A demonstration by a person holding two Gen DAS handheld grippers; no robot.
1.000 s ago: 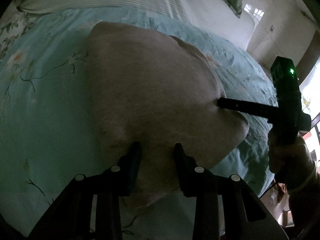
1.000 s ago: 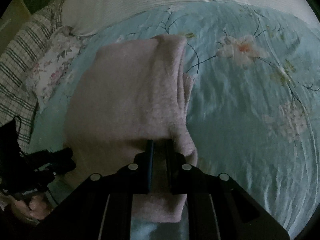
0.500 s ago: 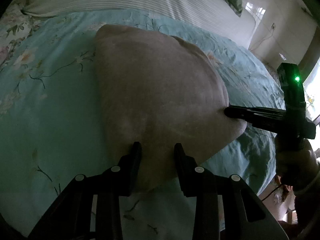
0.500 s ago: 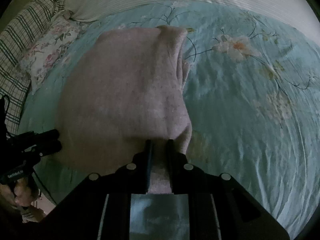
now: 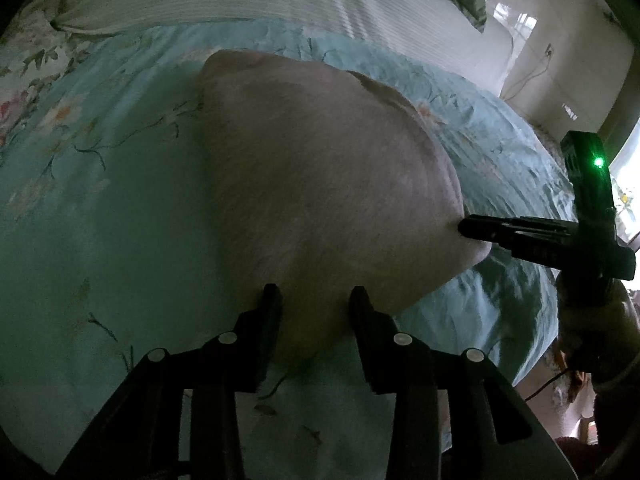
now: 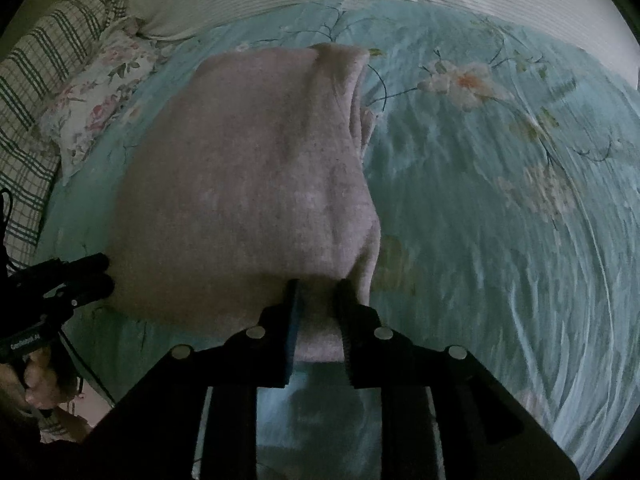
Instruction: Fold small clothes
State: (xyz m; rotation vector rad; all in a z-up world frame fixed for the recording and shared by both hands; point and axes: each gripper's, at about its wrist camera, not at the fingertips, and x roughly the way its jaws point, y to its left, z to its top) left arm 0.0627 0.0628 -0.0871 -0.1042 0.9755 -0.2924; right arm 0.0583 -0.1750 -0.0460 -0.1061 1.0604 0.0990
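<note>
The left gripper (image 5: 316,304) had its fingers set moderately apart on the near hem of the pink garment (image 5: 320,180), with bunched cloth filling the gap, so it seemed to be gripping rather than merely straddling. The garment lay spread on the turquoise floral bedspread (image 5: 100,220), only its near edge raised. Compared with a second earlier, that hem sat higher between the left fingers and more bare bedspread showed beneath it. Cloth that had trailed below the fingertips was now drawn up, and the body looked more taut. I judged that the near edge had been picked up ready to carry over toward the far edge, with the fold itself not yet made. At the right, the right gripper (image 5: 460,229) pinched the garment's near right corner with narrow fingers, and strain lines ran out from it. The left wrist view alone showed that pinch from the side, along with the green lamp on the tool. The right wrist view alone showed the doubled-over right margin (image 6: 356,92) of the garment, hence a thick stack between the right gripper's fingers. It also showed the floral pillow (image 6: 100,92) and plaid bedding (image 6: 36,80) beyond the left side, and the left gripper from outside, at the near left corner
</note>
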